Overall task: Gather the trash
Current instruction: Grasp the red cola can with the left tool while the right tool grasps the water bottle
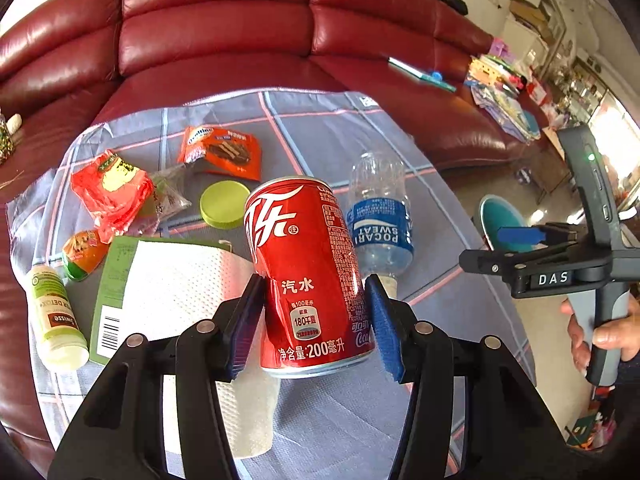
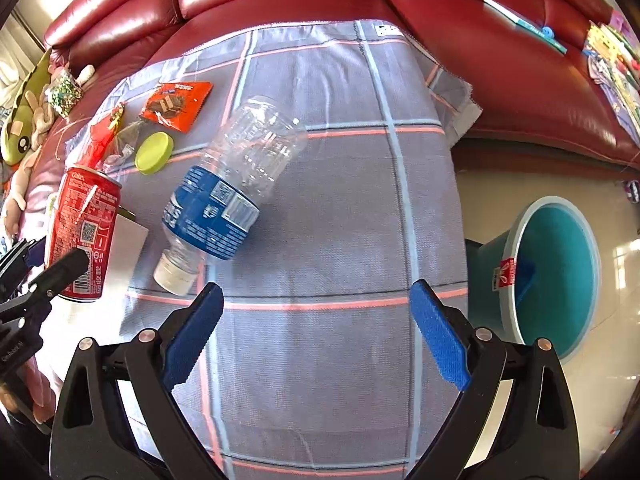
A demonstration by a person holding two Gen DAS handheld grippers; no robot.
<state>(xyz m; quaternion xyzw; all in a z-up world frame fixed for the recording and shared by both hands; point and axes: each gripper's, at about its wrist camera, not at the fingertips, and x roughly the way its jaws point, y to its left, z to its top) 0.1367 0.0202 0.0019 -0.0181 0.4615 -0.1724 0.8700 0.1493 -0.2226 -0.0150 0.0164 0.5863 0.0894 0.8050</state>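
Observation:
My left gripper (image 1: 316, 300) is shut on a red Coca-Cola can (image 1: 308, 272) and holds it tilted above the plaid cloth (image 1: 320, 128). The can also shows in the right wrist view (image 2: 84, 232). An empty Pocari Sweat bottle (image 2: 228, 196) lies on the cloth just beyond the can. My right gripper (image 2: 316, 320) is open and empty over the cloth near that bottle. A teal bin (image 2: 556, 276) stands on the floor at the right. An orange wrapper (image 1: 224, 152), a green lid (image 1: 224, 204), a red bag (image 1: 112, 192) and a white Swisse bottle (image 1: 56, 316) lie at the left.
The cloth covers a red leather sofa (image 1: 216, 28). A white paper towel on a green box (image 1: 168, 284) lies under the can. Books and papers (image 1: 500, 88) pile up on the sofa's right end. A green plush toy (image 2: 20, 124) sits at the far left.

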